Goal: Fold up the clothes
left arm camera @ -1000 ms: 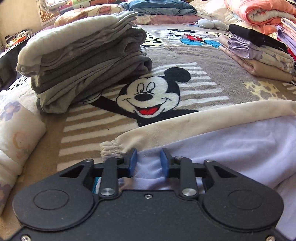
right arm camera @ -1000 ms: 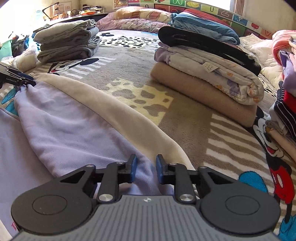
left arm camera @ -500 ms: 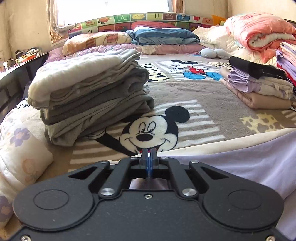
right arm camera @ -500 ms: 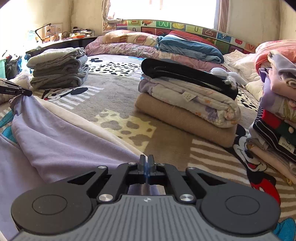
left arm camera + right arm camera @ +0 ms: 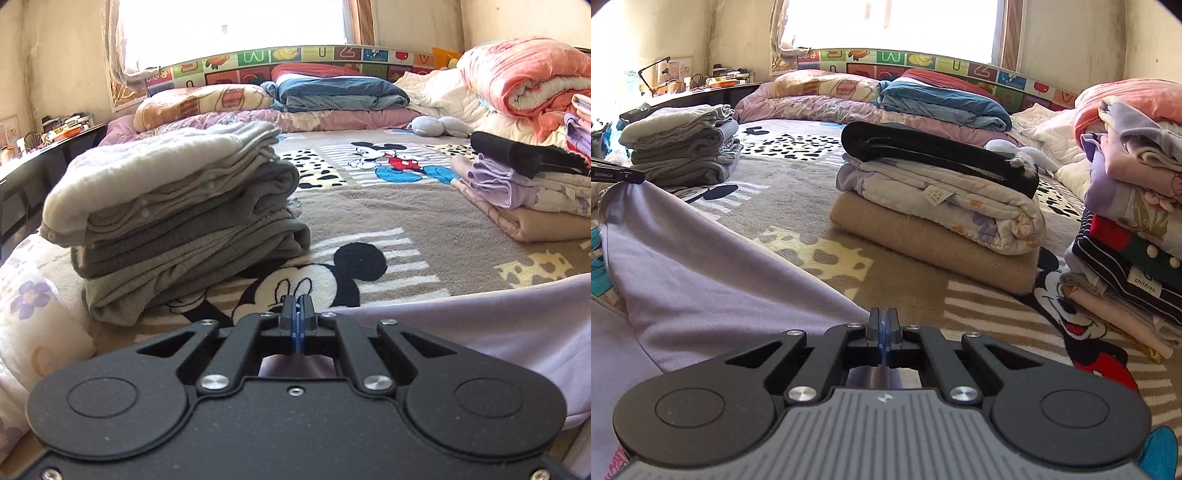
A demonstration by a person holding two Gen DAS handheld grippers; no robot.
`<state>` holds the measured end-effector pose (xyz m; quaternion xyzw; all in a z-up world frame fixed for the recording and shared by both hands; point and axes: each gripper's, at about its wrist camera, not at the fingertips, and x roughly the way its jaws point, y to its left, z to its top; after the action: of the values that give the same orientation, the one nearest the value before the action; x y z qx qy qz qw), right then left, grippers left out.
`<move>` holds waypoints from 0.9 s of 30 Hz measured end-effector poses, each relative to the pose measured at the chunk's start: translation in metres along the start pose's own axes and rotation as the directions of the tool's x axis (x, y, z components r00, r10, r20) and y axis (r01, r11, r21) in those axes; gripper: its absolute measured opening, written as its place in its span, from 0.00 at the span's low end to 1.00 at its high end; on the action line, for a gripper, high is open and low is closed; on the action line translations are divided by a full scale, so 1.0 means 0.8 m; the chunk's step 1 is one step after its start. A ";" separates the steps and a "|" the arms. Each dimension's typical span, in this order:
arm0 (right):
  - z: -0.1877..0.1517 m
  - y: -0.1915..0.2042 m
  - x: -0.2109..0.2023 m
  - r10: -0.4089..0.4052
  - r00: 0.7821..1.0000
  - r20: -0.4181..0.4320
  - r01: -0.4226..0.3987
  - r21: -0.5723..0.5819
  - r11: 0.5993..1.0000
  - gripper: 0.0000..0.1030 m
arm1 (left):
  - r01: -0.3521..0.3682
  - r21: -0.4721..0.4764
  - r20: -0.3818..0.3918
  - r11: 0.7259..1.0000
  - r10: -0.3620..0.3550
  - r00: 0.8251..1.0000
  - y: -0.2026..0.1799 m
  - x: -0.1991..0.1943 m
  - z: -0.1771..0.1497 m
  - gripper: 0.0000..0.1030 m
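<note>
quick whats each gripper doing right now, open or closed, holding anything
Left gripper: closed, pinching an edge of the lilac garment.
Right gripper: closed, pinching another edge of the same garment.

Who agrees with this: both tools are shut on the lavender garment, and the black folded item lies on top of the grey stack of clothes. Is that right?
Not quite. The black folded item lies on the floral and tan stack, not the grey stack, as the right wrist view shows. Both the left tool and right tool are shut on the lavender garment.
</note>
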<state>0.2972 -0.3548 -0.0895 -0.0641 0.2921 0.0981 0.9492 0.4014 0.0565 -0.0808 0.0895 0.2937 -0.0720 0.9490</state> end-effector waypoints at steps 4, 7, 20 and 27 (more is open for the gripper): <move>-0.019 0.004 0.031 -0.017 0.995 -0.095 0.016 -0.008 1.000 0.03 | -0.031 0.061 -0.064 0.998 0.034 0.997 -0.017 0.016 -0.008 0.06; -0.014 0.007 0.019 -0.057 0.997 -0.054 0.057 -0.015 0.998 0.05 | -0.017 0.008 -0.007 1.000 0.017 1.000 -0.004 -0.013 0.005 0.39; 0.003 0.023 -0.011 0.001 1.000 -0.026 -0.003 -0.055 0.999 0.21 | -0.034 -0.513 -0.079 0.858 -0.008 0.997 0.106 -0.062 -0.049 0.42; 0.005 0.067 -0.007 0.130 0.990 -0.051 -0.134 -0.089 0.987 0.21 | 0.050 -0.644 -0.066 0.764 -0.120 0.991 0.114 -0.040 -0.059 0.42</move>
<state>0.2823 -0.3025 -0.0867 -0.0907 0.3122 0.1728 0.9298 0.3668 0.1583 -0.0890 -0.2491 0.3530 -0.0059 0.9018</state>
